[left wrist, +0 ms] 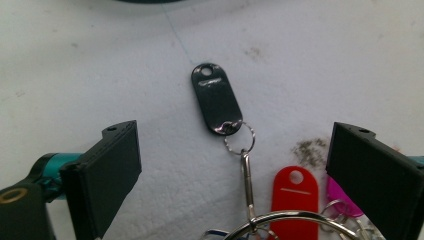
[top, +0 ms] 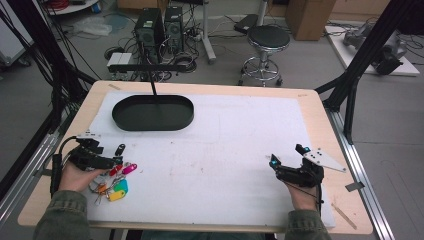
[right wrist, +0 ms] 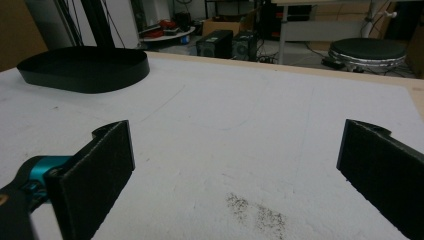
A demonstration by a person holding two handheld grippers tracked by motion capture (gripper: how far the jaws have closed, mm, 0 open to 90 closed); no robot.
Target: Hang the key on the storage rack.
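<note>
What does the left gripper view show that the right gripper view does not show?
Left gripper view: a black key tag lying flat on a small ring, a red tag and a pink tag joined to a large ring, between the open fingers.

Right gripper view: the black oval tray whole, a stool and computer towers beyond the table.

Both: the white mat with a dark smudge and wide open jaws holding nothing.

This is a lab or workshop: two computer towers (top: 159,30) stand on the grey floor among loose cables (top: 120,52), with a stool (top: 265,50) beyond the desk (top: 200,87).
</note>
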